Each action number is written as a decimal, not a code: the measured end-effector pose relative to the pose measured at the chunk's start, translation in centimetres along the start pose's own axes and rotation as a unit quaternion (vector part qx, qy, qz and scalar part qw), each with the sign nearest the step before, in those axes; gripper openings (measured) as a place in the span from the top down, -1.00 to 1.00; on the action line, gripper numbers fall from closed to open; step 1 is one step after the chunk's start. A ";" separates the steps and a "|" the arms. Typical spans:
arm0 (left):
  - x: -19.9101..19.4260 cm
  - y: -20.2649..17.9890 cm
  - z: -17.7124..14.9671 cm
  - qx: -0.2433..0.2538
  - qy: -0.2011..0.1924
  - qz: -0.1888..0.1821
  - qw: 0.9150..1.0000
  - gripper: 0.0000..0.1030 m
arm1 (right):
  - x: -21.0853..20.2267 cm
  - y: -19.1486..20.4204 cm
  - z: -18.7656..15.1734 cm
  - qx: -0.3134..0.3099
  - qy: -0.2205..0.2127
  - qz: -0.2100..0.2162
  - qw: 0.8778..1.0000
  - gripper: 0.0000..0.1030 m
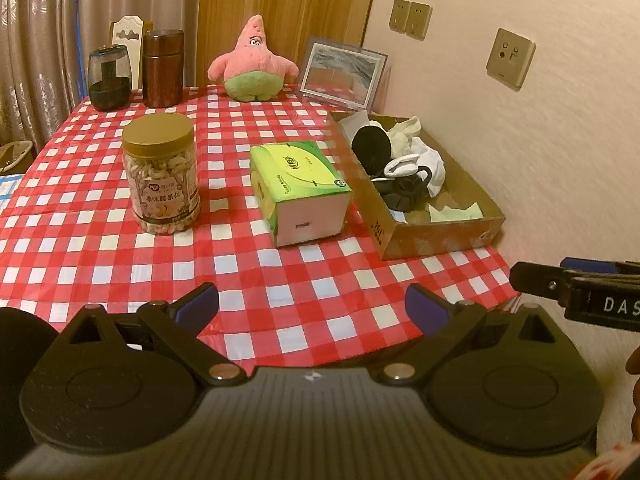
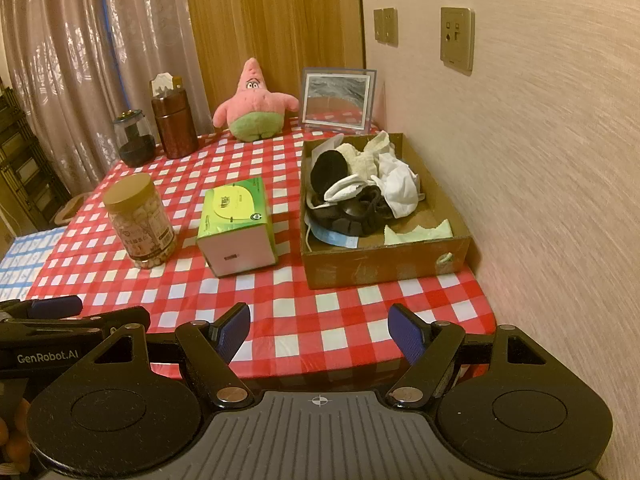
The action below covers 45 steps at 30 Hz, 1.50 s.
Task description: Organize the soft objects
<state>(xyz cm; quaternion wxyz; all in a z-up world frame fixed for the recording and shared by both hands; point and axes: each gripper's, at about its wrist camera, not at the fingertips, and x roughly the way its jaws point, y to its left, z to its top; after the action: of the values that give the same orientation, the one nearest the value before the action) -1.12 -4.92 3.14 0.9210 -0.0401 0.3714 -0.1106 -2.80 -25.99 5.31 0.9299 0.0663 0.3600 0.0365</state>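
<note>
Jaws of both grippers gape empty; cardboard box (image 2: 384, 268) holds crumpled cloths (image 2: 396, 184), nut jar (image 1: 161, 178) stays lidded.

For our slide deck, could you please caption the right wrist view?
Open right gripper hovering before a checkered table with a cardboard box of soft items.

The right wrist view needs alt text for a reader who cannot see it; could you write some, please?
The open right gripper hovers over a red-checked table facing a cardboard box of jumbled soft items. Left of it stand a green tissue box and a nut jar; a pink starfish plush sits behind.
</note>
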 end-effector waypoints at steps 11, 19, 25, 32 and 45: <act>0.0 0.0 0.1 0.000 -0.002 0.001 1.000 -0.92 | 0.0 0.0 0.1 0.000 0.000 0.000 1.000 -0.47; 0.0 -0.1 0.3 0.000 -0.001 0.001 1.000 -0.92 | 0.0 0.0 0.1 0.000 0.000 0.000 1.000 -0.47; 0.0 -0.2 0.3 -0.001 -0.001 0.002 1.000 -0.92 | 0.0 0.0 0.1 0.000 0.000 0.000 1.000 -0.47; 0.0 -0.3 0.3 -0.002 -0.002 0.002 1.000 -0.92 | -0.1 -0.1 0.1 0.000 0.000 0.000 1.000 -0.47; 0.0 -0.5 0.2 0.003 -0.007 -0.001 1.000 -0.92 | -0.1 -0.1 0.1 0.000 0.001 0.000 1.000 -0.47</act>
<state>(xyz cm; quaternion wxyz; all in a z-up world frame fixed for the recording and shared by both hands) -1.12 -5.44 3.38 0.9235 -0.0382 0.3648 -0.1124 -2.79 -26.11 5.39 0.9296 0.0659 0.3607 0.0368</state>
